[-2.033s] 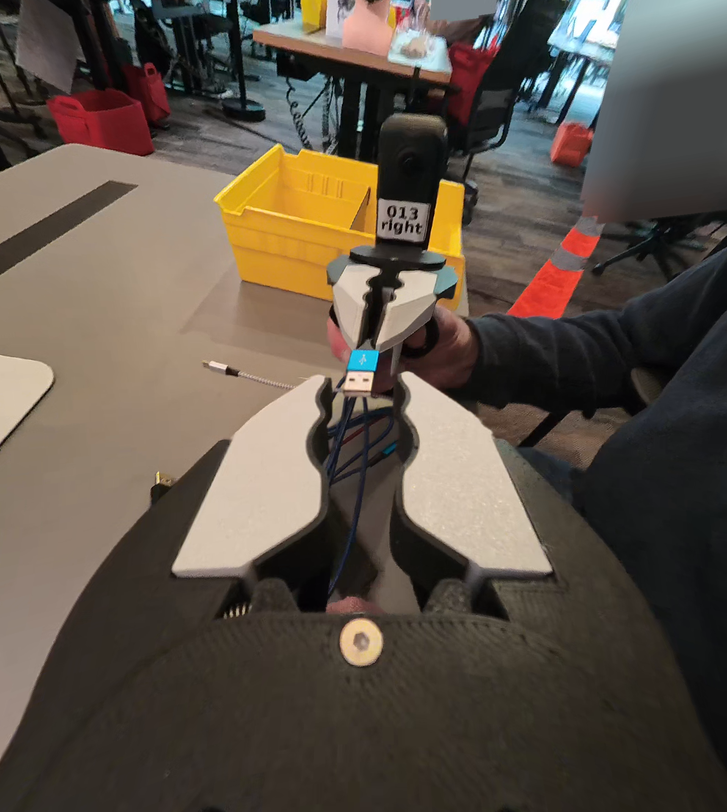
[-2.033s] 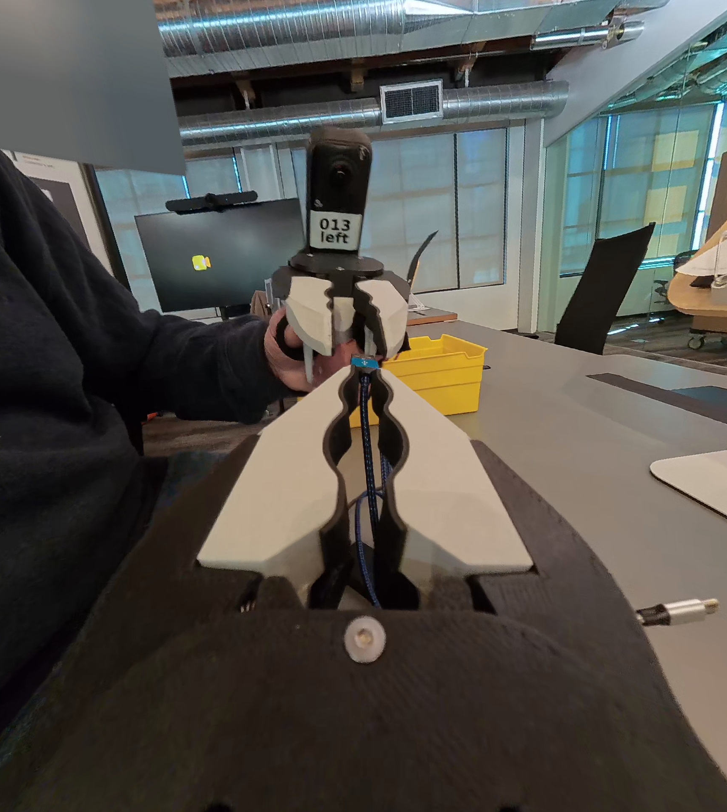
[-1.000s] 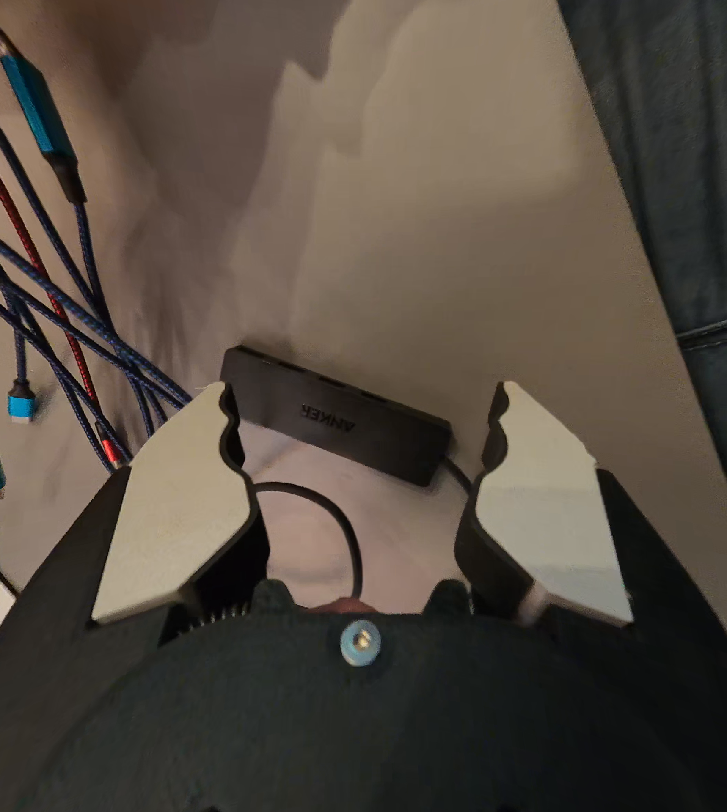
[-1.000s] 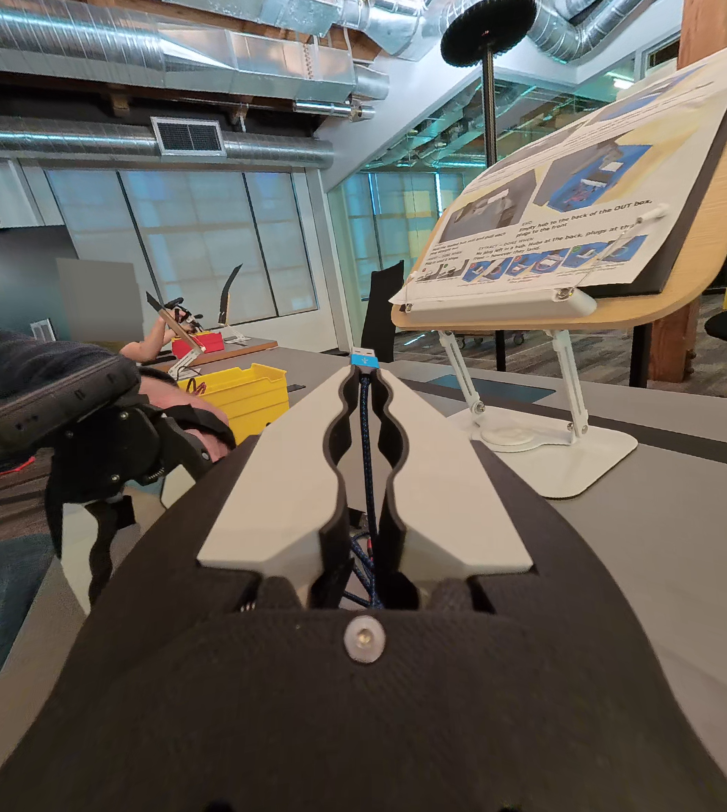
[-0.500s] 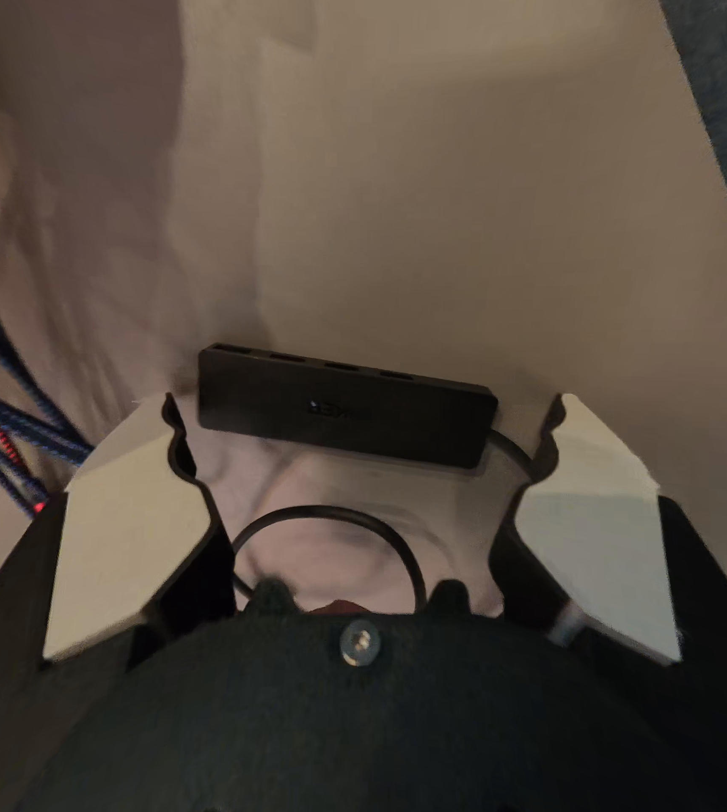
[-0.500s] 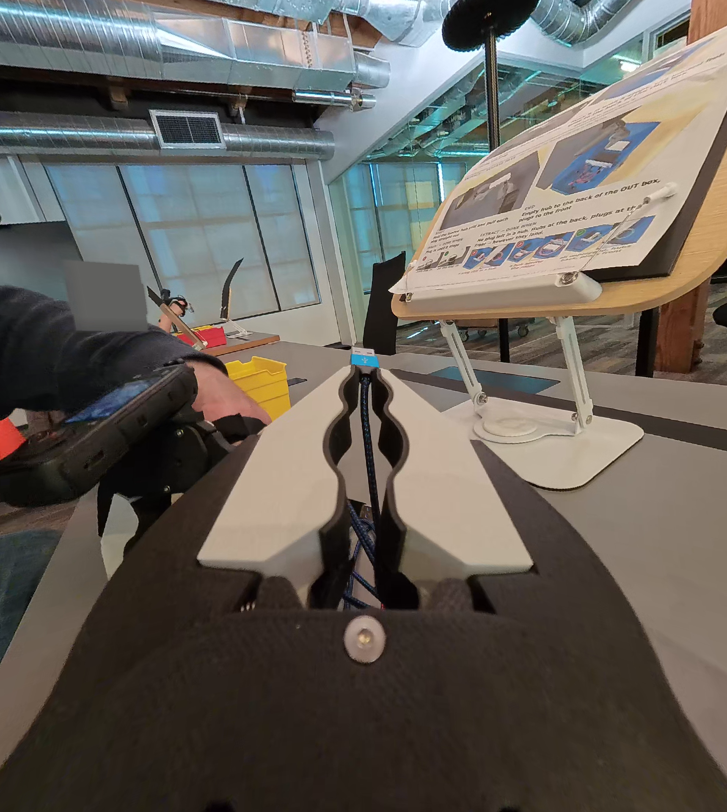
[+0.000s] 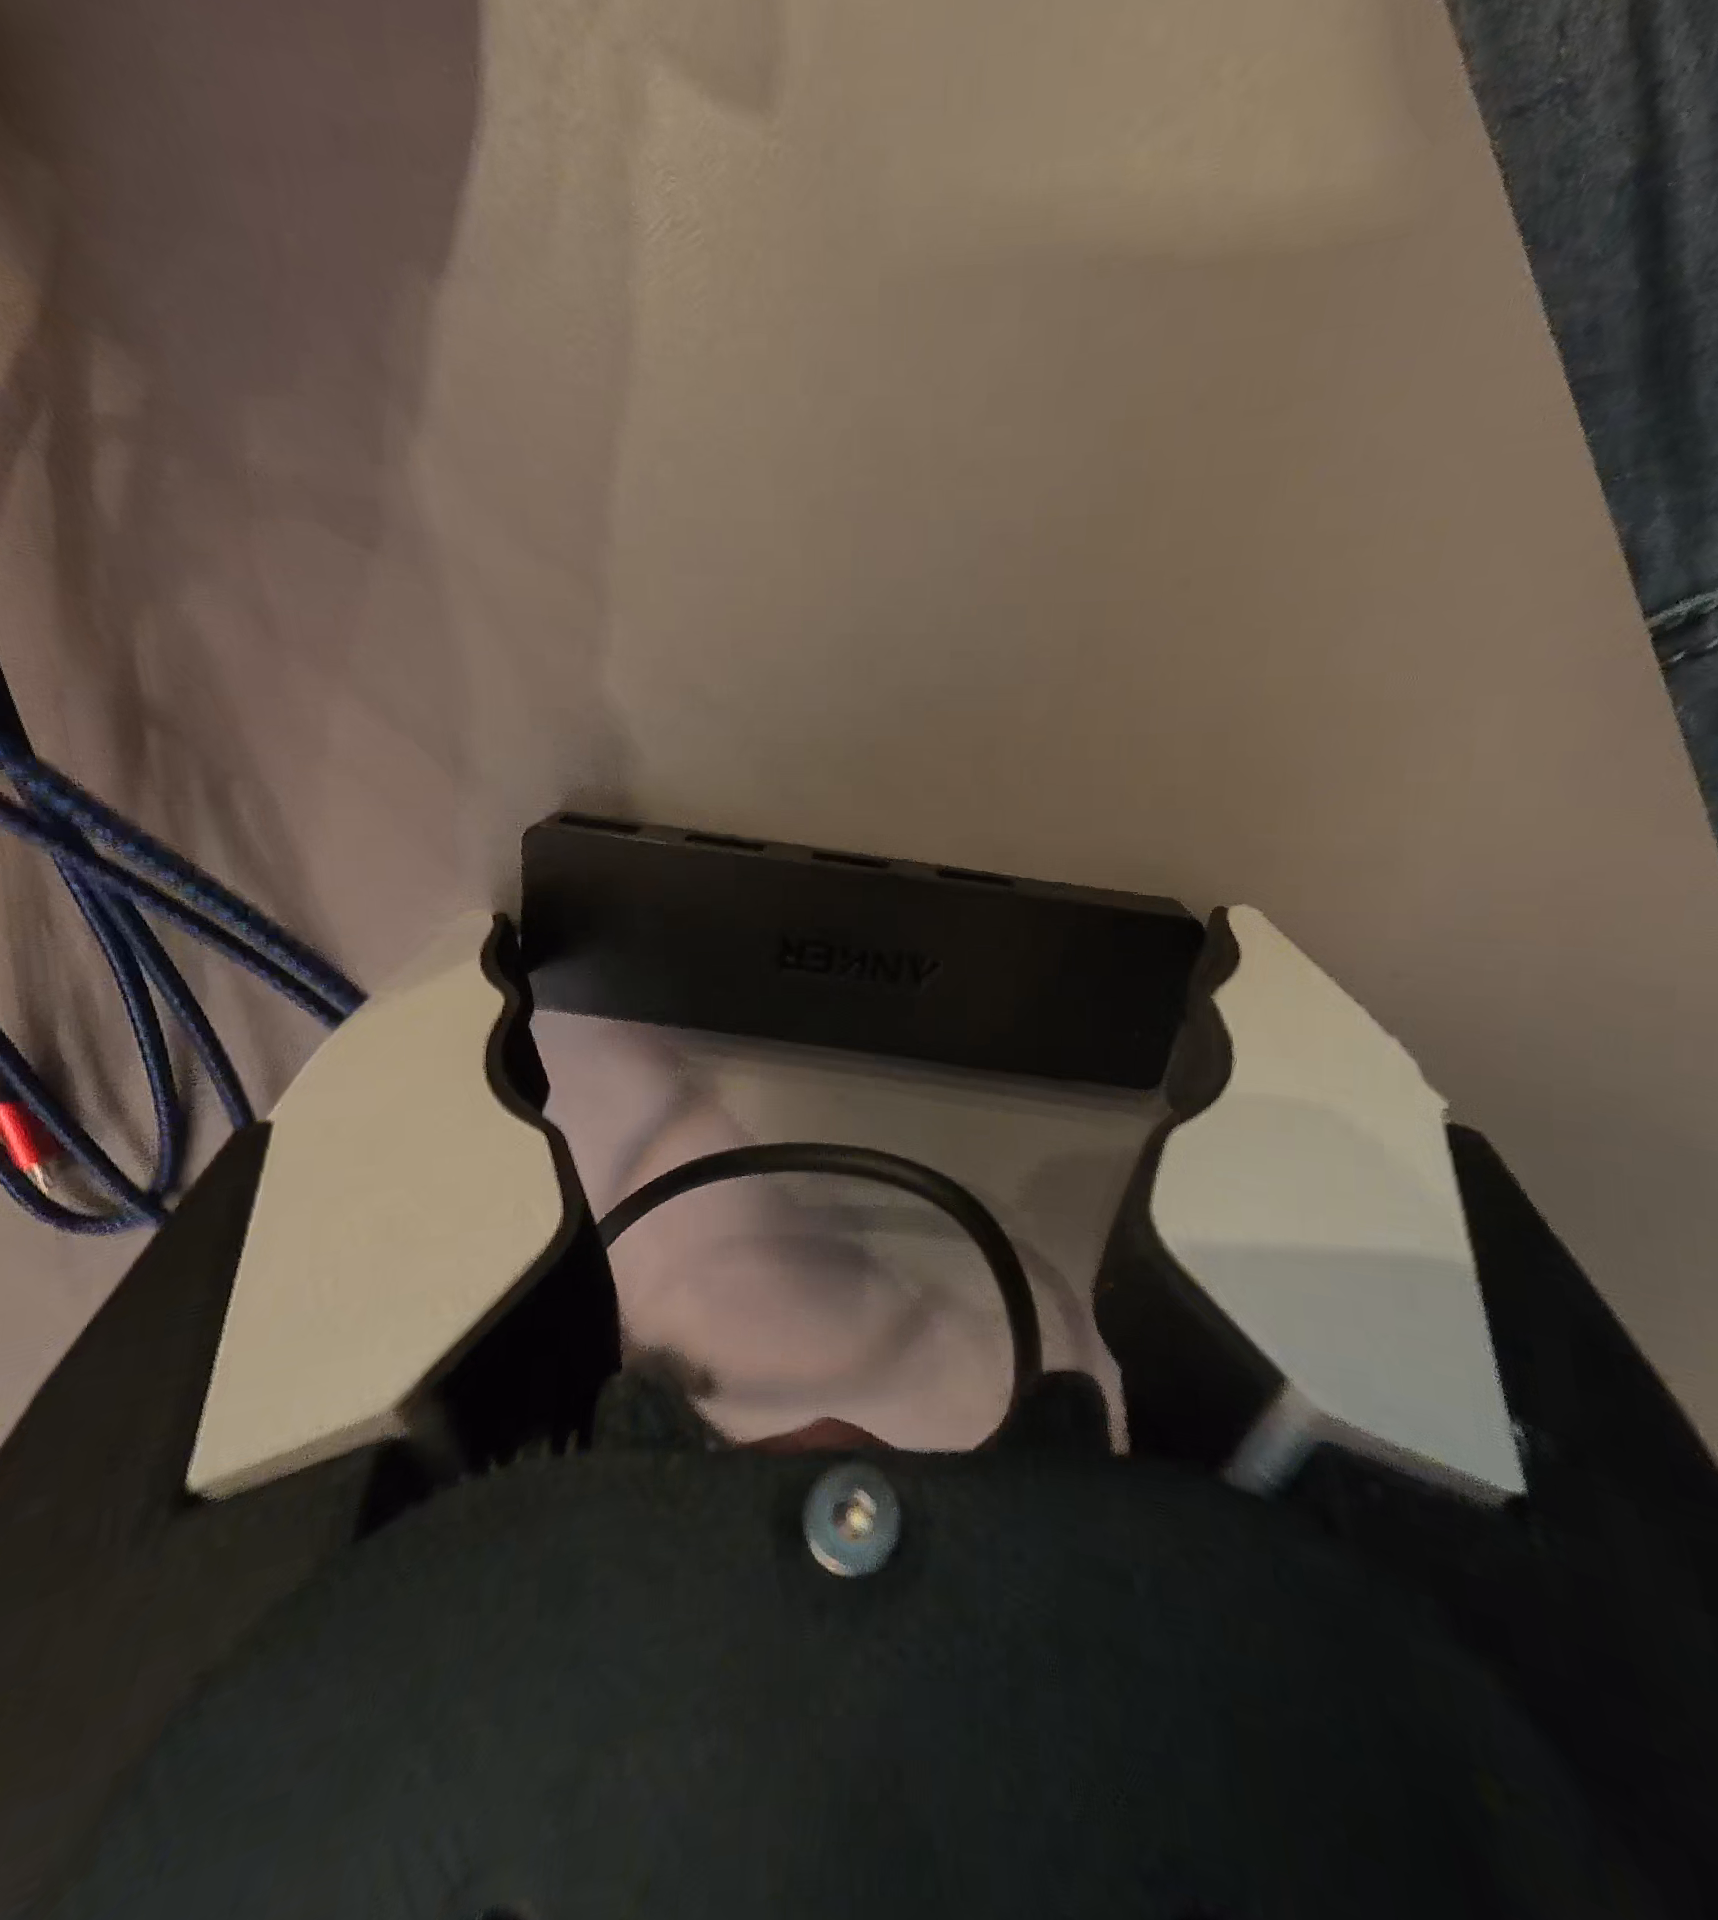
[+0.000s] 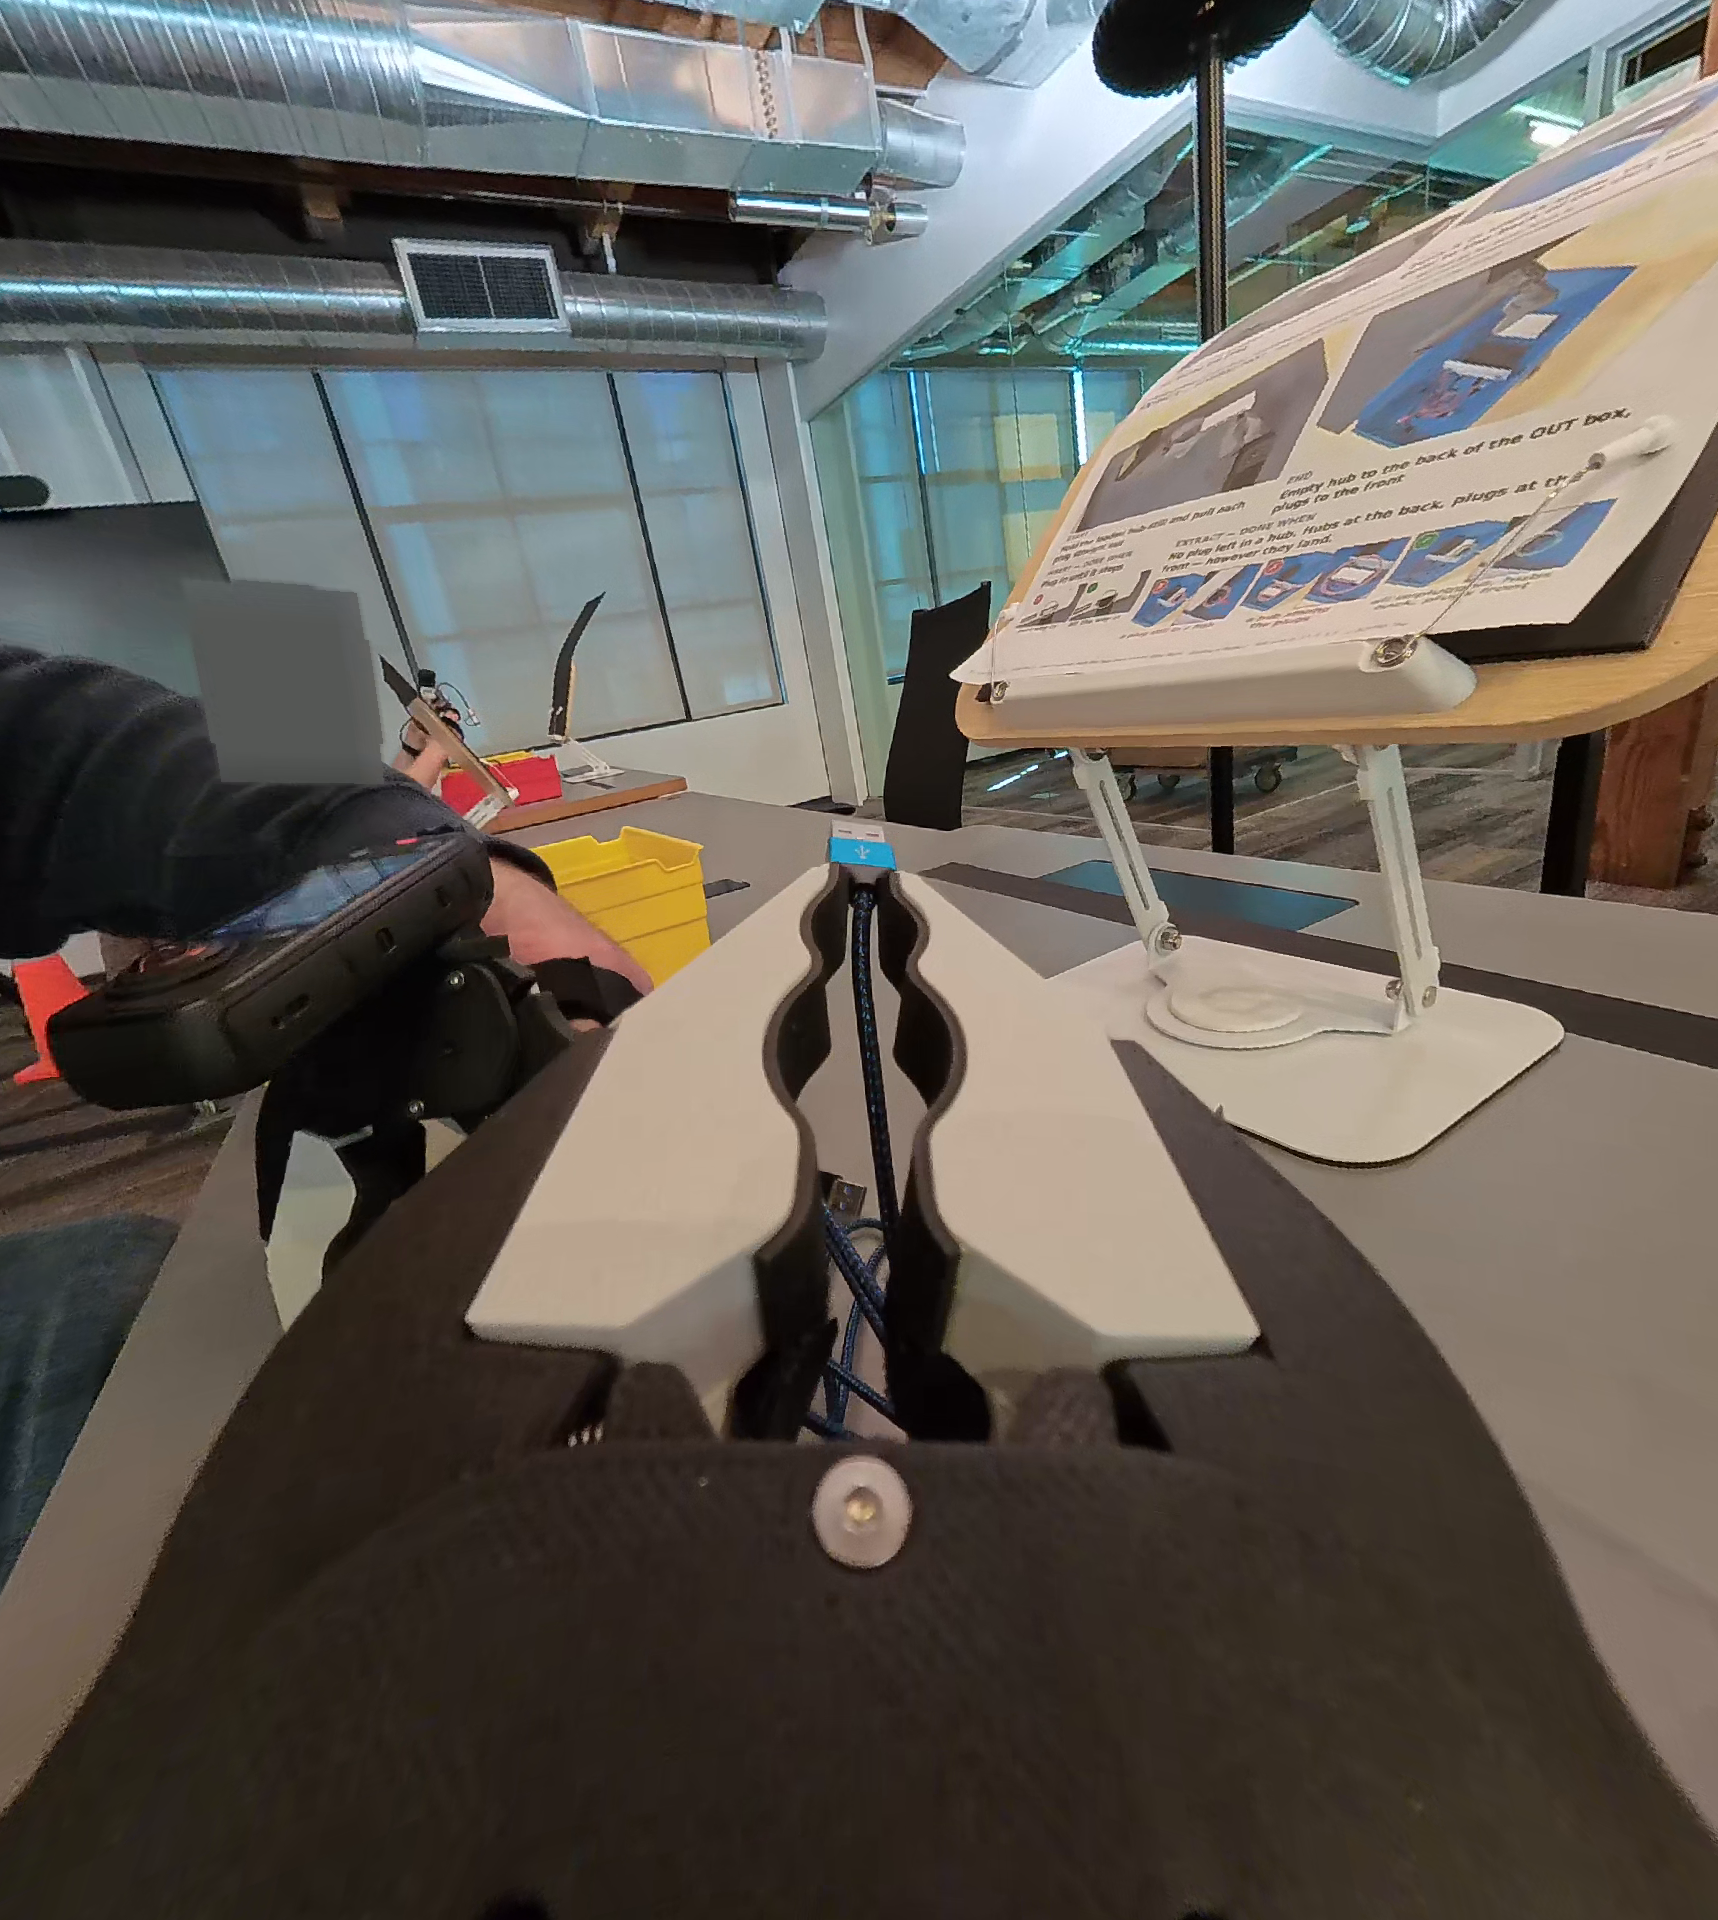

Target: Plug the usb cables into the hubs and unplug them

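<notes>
The left tongs point(image 7: 860, 966) point down at the desk point(image 7: 938, 468) and stand wide, one tip at each short end of the black hub point(image 7: 855, 971). Whether the tips are already pressing those ends or only sitting just beside them cannot be told. The hub lies flat with its row of ports on the far edge, and its own black lead point(image 7: 834, 1158) loops back between the fingers. Gripping it end to end would leave that port edge free for a plug and keep the hub from sliding under the push.

The right tongs point(image 8: 860, 883) are narrow, clamped on the blue plug point(image 8: 860, 852) of a braided usb cable point(image 8: 870, 1049), whose cord runs back down the channel between the fingers. The metal tip sticks out past the fingertips, so it can enter a port without the fingers fouling the hub. It is held up off the desk, aimed toward the far side, well apart from the hub.

More blue and red cables point(image 7: 24, 831) lie loose at the left.
</notes>
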Demonstrator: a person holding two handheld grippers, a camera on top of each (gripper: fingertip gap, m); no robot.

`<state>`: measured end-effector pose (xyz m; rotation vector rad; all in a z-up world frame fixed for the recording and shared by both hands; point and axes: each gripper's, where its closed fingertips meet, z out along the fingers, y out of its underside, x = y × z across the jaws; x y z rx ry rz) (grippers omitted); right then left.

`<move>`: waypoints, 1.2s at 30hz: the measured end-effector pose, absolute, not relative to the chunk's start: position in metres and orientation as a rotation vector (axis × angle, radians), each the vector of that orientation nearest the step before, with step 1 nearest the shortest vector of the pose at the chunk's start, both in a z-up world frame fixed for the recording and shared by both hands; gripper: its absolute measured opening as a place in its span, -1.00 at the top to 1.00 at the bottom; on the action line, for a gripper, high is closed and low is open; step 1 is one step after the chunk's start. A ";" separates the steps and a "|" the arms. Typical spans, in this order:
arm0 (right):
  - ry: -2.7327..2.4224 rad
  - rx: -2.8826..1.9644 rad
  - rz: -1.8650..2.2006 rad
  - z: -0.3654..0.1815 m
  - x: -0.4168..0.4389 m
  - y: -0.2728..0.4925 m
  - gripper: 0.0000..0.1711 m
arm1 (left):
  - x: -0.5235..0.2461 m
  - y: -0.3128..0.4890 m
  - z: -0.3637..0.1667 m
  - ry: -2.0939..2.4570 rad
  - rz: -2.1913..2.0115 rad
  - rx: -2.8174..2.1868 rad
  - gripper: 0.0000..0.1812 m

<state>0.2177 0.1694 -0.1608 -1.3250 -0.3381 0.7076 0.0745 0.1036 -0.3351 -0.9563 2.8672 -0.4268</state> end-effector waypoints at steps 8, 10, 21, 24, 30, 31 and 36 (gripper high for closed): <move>-0.389 -1.359 0.682 -0.166 0.208 0.170 0.96 | 0.067 0.109 -0.293 2.629 -0.671 -1.270 -0.30; -0.421 -1.373 0.672 -0.169 0.202 0.170 0.96 | 0.064 0.115 -0.282 2.571 -0.699 -1.322 -0.30; -0.610 -1.417 0.663 -0.181 0.162 0.163 0.96 | 0.048 0.149 -0.249 2.405 -0.636 -1.482 -0.29; -0.641 -1.419 0.677 -0.184 0.152 0.161 0.96 | 0.047 0.156 -0.241 2.385 -0.609 -1.507 -0.29; -0.674 -1.410 0.701 -0.184 0.140 0.157 0.96 | 0.054 0.158 -0.225 2.391 -0.574 -1.507 -0.29; -0.675 -1.406 0.706 -0.183 0.139 0.156 0.96 | 0.056 0.159 -0.224 2.385 -0.573 -1.520 -0.29; -0.695 -1.390 0.725 -0.182 0.135 0.152 0.96 | 0.064 0.155 -0.217 2.401 -0.618 -1.512 -0.29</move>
